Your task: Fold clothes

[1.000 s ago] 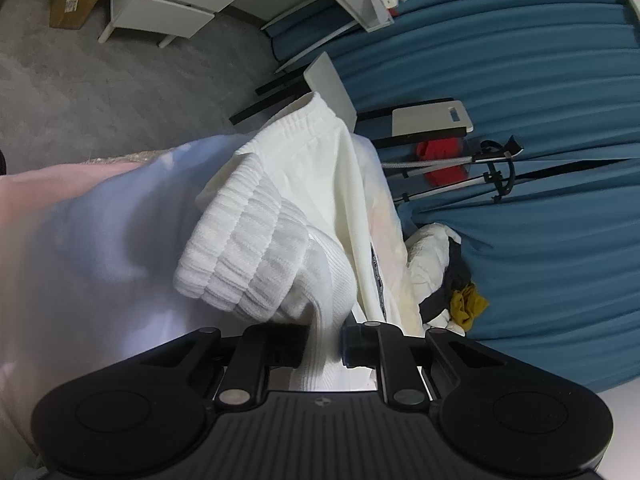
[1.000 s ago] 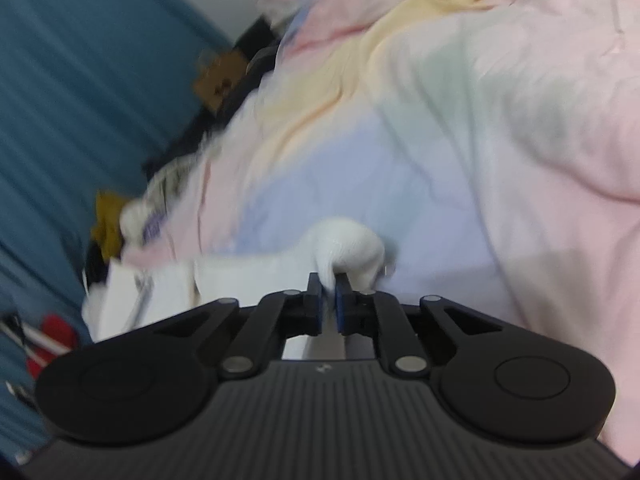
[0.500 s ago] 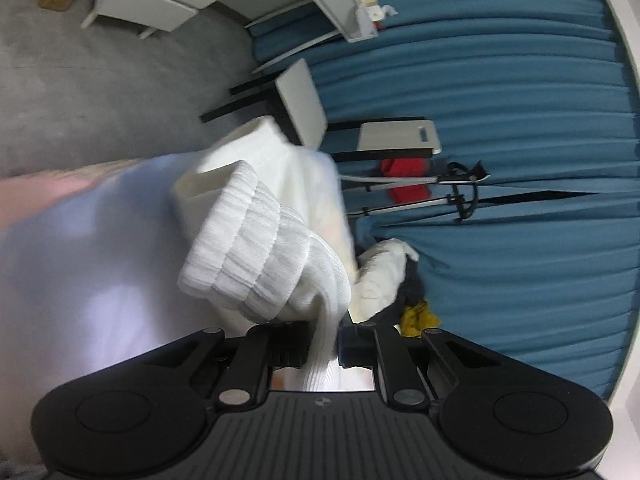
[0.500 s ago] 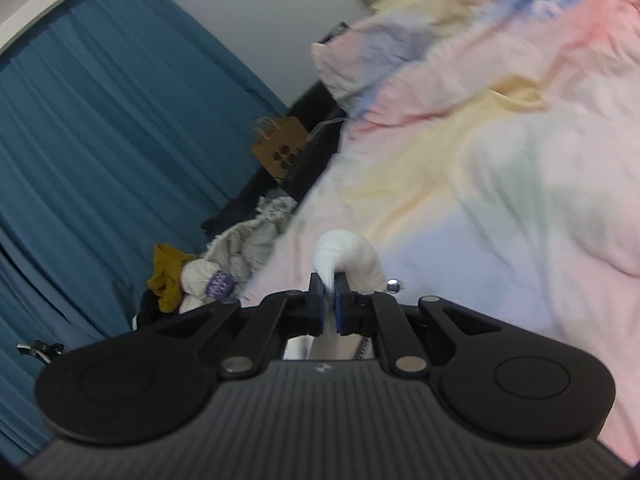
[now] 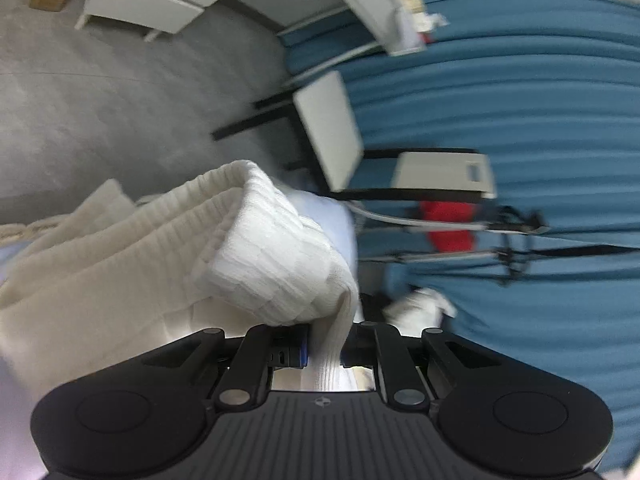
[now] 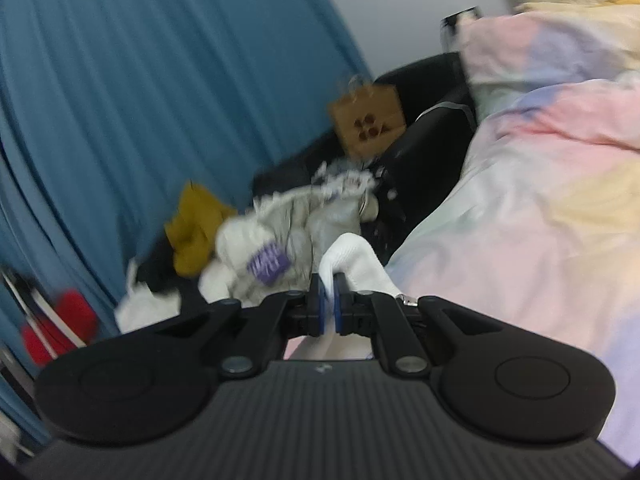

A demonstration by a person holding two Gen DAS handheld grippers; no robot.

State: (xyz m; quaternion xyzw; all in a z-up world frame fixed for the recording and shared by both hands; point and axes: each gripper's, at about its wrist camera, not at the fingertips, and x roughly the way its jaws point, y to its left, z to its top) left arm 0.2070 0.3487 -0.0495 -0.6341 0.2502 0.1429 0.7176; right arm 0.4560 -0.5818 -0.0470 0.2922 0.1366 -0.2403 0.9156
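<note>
The left gripper (image 5: 324, 350) is clamped on a thick bunch of the white knit garment (image 5: 276, 264); the cloth fills the gap between its blue-padded fingers. The ribbed band of the garment rolls over just ahead of the fingertips, and the rest spreads away to the left in loose folds. The right gripper (image 6: 328, 304) is closed tight on a thin white edge of cloth (image 6: 352, 258), which loops up out of the narrow slit between the pads; judged by colour, it is the same garment.

The garment is therefore held at two points. Whether it hangs clear or partly rests on the bed cannot be told from these views.

Handling, as a judgement: the knit is soft, limp and fairly light, but bulky. It sags and stretches between the holds, and the ribbing bunches rather than creases. It is not fragile and not slippery against the pads. Take hold at hems, cuffs or shoulder seams, where the fabric is doubled and keeps a straight edge.

Beyond the right gripper lies the pastel duvet (image 6: 540, 208). Farther off, a heap of other clothes (image 6: 288, 236) sits beside the bed, near a brown paper bag (image 6: 366, 122). A blue curtain (image 5: 520, 100) closes both views.
</note>
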